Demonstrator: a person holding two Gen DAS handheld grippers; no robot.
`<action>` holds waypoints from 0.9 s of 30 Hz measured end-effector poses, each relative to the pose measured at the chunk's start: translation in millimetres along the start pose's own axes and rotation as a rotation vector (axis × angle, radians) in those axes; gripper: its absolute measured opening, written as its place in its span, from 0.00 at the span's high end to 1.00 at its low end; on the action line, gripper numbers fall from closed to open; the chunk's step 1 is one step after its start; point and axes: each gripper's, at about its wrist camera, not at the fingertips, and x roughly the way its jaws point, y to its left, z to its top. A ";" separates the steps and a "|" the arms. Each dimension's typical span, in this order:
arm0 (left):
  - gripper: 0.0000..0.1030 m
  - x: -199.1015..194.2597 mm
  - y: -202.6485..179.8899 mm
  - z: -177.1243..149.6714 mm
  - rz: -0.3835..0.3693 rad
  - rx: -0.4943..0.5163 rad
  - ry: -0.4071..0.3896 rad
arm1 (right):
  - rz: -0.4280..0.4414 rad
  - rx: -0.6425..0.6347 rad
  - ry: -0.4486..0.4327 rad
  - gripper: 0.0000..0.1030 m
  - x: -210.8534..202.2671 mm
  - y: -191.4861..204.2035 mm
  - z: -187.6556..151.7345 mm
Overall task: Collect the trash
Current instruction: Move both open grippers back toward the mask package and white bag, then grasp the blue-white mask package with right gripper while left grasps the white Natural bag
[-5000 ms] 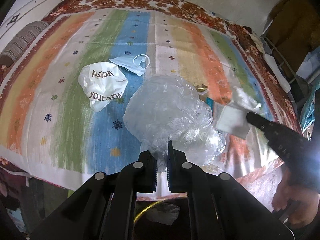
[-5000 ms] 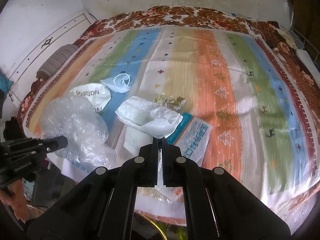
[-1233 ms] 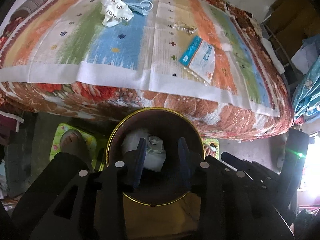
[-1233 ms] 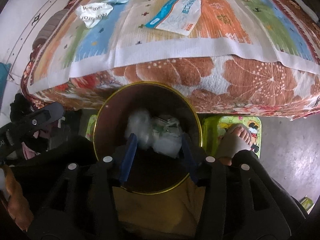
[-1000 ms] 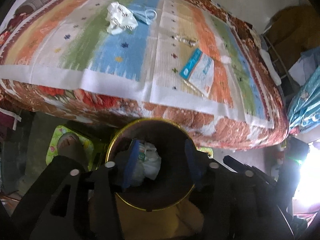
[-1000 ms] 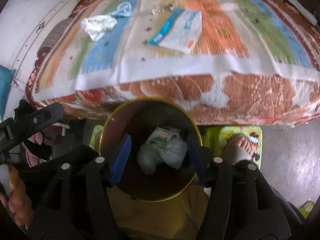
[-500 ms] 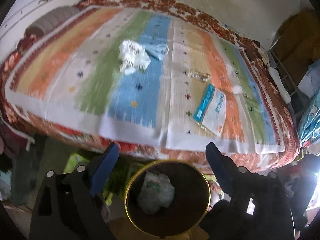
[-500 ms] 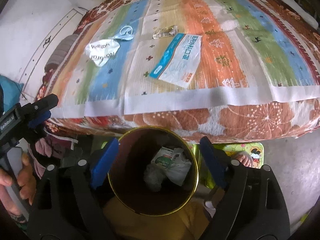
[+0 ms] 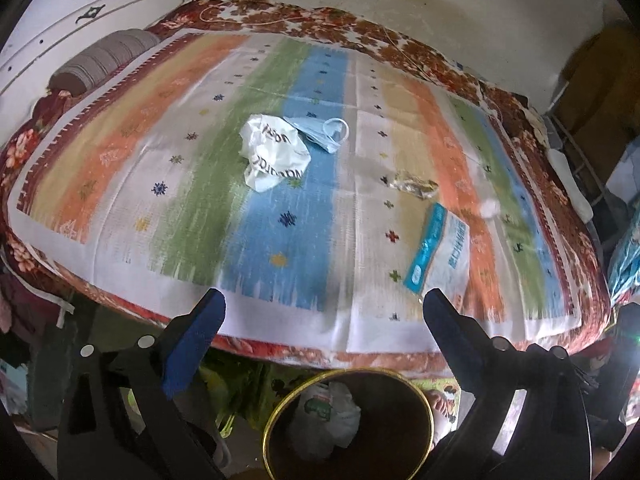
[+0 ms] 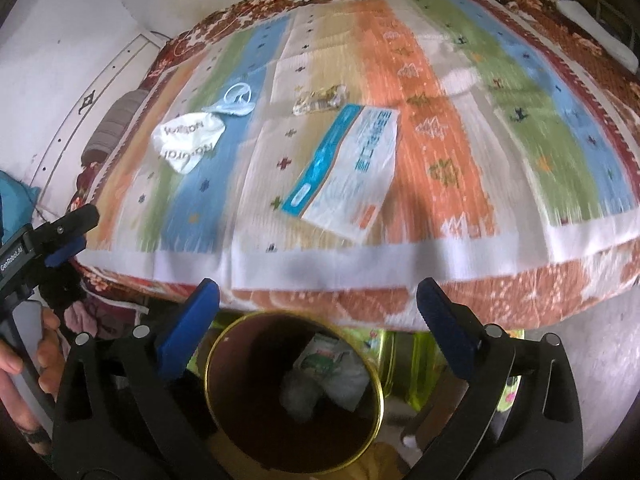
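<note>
My left tongs [image 9: 324, 300] and my right tongs [image 10: 318, 294] stand spread wide with nothing between the blue pads; their jaws have just been opening. Both hang above the gold-rimmed bin [image 10: 294, 392], which sits on the floor against the near edge of the bed [image 10: 500, 300] and already holds crumpled white bags.

Trash left, all placed from the bin: the blue-and-white packet [image 10: 346, 168] lies on the bedspread nearest the bin; beyond it, the small clear wrapper [image 10: 318, 100]; beyond and to the left of the bin, the crumpled printed bag [image 9: 274, 152], with the blue face mask [image 9: 320, 132] touching its far side. A small white scrap [image 9: 490, 206] lies just past the packet.

Risks, as I judge them: the flat packet may slide on the cloth, or the pads may pinch the bedspread with it. The mask's loop may snag the bag. Light items may miss the bin's mouth if released off-centre.
</note>
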 end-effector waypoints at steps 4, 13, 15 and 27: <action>0.06 5.9 9.1 12.0 -0.003 -0.029 -0.012 | 0.021 0.030 0.002 0.09 12.2 -11.6 13.6; 0.06 20.7 24.1 30.6 -0.026 -0.080 -0.040 | 0.080 0.141 0.066 0.11 56.3 -35.8 19.6; 0.06 23.5 26.0 33.0 -0.025 -0.084 -0.044 | 0.094 0.162 0.068 0.11 62.6 -39.5 21.6; 0.06 40.6 48.4 53.5 -0.014 -0.123 -0.086 | 0.194 0.255 0.082 0.21 95.8 -52.7 34.2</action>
